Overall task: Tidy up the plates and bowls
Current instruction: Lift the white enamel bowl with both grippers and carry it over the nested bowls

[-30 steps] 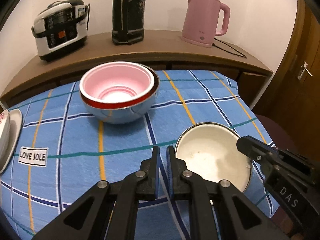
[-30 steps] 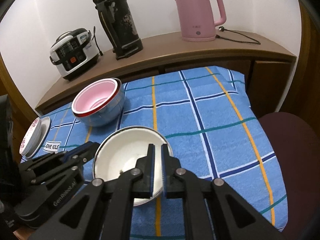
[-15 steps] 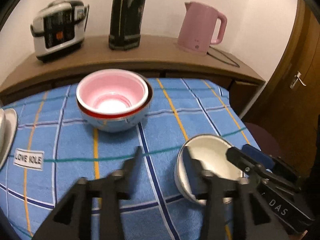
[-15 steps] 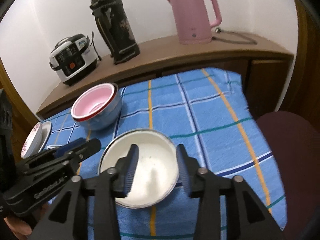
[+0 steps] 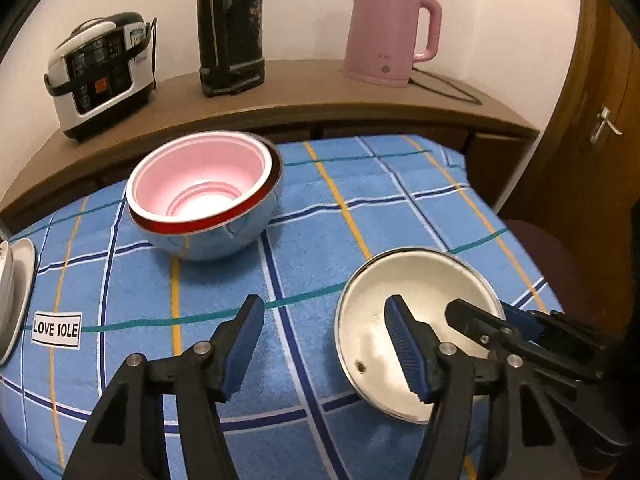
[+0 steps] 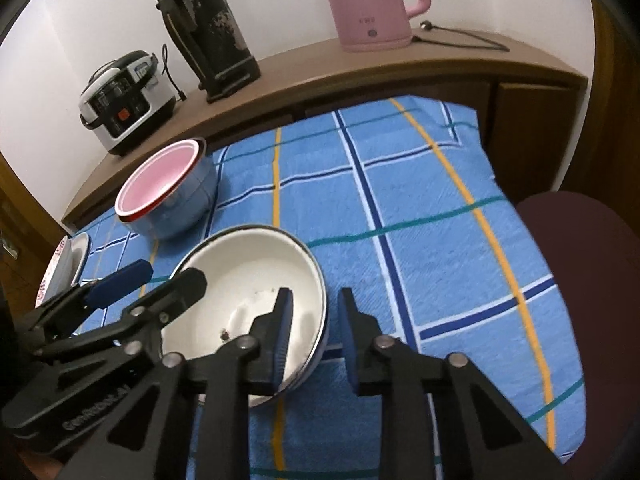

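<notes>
A blue checked cloth [image 6: 420,208] is spread over the desk. Nested bowls [image 5: 208,196] are set towards its far edge, the white bowl [image 6: 240,276] nearer. The bowl's rim is straddled by the right gripper [image 6: 314,340], its jaws closing, apparently not yet pressing. The left gripper [image 5: 324,344] is held open, one finger over that bowl.

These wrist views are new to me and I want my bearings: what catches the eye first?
The white bowl near the front edge of the blue checked tablecloth draws the eye, with the right gripper closing across its rim. The left gripper stands open beside it, one finger over the bowl. Behind them sits a pink bowl nested in a pale blue one, and a pink kettle stands on the wooden counter.
</notes>
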Available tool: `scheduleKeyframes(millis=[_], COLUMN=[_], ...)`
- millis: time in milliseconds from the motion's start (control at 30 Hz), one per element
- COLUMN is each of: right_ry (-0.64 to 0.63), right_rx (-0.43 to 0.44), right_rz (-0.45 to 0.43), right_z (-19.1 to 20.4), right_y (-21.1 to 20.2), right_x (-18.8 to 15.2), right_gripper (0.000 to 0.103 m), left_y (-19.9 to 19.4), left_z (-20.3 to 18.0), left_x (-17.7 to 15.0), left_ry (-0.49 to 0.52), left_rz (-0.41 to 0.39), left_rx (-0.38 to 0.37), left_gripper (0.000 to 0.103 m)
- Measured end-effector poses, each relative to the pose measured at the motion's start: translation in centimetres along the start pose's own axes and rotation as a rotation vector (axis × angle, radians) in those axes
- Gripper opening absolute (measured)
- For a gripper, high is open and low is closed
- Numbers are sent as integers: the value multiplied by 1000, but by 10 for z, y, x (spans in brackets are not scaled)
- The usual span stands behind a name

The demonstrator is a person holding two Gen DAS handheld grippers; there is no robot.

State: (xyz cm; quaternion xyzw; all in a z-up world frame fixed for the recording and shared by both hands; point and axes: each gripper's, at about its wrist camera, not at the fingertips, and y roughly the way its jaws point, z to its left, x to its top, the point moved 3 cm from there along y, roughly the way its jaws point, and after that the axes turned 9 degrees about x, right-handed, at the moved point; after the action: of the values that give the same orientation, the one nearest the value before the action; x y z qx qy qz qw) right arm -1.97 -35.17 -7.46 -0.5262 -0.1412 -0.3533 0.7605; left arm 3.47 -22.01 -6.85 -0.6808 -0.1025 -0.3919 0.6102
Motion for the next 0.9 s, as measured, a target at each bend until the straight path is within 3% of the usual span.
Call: scheduleKeyframes(millis=[33,67,233,300,533,900], right_ry=[7,15,-5,-10,-23,-109], right_rx=[0,3,-15,-15,-3,47], right_rz=[3,1,-5,2,-7,-68], right_z=[0,-1,7,10,24,71], right_y=[2,3,4,6,3,-2], right_x=[0,-1,-1,-2,0,34], right_gripper=[15,14,13,12,10,10], left_y=[3,8,18,18,5,-28], left_z=[1,1,-1,-2,4,42], left_x=[-1,-3,-7,-7,-2,29], left_ry=[-3,-3,-8,-2,-1,-38], left_rz=[11,27,53,55,21,-78], left_rx=[0,0,-24,-38,-17,46], left_gripper=[51,36,23,10,10,10])
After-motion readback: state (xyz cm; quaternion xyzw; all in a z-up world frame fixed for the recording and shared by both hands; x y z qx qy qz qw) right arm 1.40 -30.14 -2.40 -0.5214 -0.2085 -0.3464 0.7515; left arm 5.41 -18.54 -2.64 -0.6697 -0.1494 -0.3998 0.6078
